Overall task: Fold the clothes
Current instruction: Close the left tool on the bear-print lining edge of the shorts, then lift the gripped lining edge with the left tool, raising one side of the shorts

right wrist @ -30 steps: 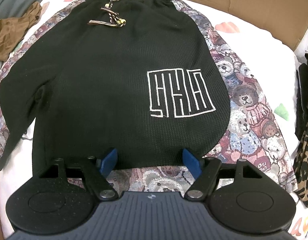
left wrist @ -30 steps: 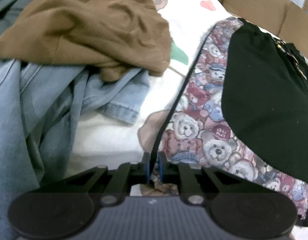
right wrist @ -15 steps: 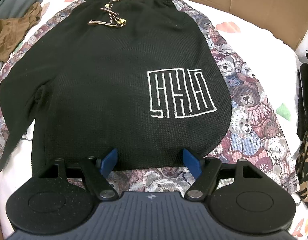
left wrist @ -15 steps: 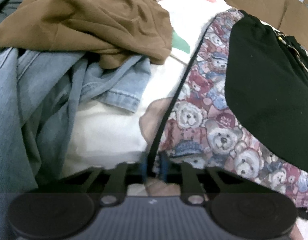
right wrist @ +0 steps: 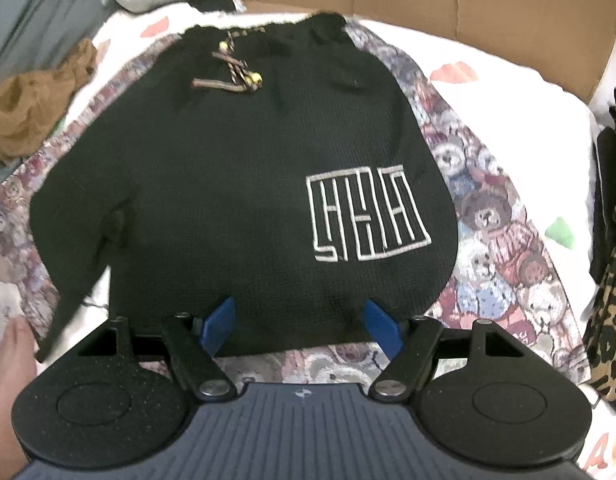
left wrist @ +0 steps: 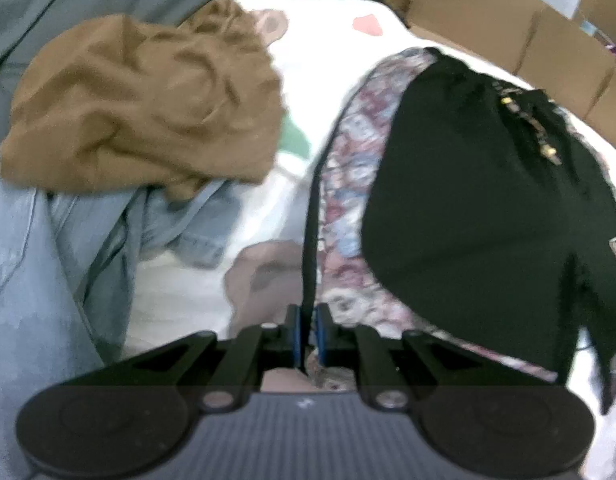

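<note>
Left wrist cam: sits behind left gripper (left wrist: 307,334), looks steeply down and forward, close over left edge of bear-print cloth (left wrist: 348,184); brown garment (left wrist: 144,104) and denim (left wrist: 88,240) fill left half of view. Image blurred.

Right wrist cam: behind right gripper (right wrist: 302,326), same steep downward tilt, close above near hem of black sweater (right wrist: 228,184), facing cardboard wall (right wrist: 428,4) at far side.

Overlap: black sweater (left wrist: 480,208), bear-print cloth (right wrist: 504,248), brown garment (right wrist: 32,108), cardboard wall (left wrist: 488,16), white sheet (left wrist: 320,32).
</note>
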Demonstrator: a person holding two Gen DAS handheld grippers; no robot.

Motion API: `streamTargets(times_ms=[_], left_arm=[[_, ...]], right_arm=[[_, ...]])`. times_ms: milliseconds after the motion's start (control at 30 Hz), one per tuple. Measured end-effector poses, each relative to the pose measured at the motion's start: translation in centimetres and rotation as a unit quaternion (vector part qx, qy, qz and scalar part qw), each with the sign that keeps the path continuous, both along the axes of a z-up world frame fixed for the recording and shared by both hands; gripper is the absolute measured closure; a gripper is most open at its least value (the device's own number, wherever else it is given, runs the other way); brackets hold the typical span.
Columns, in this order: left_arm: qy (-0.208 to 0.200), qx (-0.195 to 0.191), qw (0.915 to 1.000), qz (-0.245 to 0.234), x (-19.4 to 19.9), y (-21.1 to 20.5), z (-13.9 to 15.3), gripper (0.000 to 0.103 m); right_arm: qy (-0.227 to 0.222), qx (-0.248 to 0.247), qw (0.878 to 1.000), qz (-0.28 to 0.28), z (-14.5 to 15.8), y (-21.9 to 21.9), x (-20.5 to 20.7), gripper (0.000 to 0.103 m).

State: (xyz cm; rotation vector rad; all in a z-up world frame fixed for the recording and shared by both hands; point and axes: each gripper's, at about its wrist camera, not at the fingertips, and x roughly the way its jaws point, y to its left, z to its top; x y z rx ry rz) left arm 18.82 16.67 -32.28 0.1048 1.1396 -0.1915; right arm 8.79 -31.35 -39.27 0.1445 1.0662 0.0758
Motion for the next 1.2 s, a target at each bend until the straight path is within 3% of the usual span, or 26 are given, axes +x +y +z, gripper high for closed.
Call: streamTargets(times_ms=[400,833,1200], left_arm=[[0.004,-0.032,0.9945,-0.1,0.7,-10.1,7.0,0.095],[0.025,-0.04,0.9841,-0.171,2.7,-19.5,9.4,0.095],[0.048,-0.061,0.9664,-0.245,4.0,-26.7,8.5,0.096]], right_arm=[[-0.052,0.064,0.997,-0.008,2.6,-0.7,-1.5,0.026],[-0.079,0.11,0.991,-0.017,3.2,-1.4,-2.9,0.026],[-0.09,0.127,0.988,-0.025,3.6,-2.0,-3.1,0.026]])
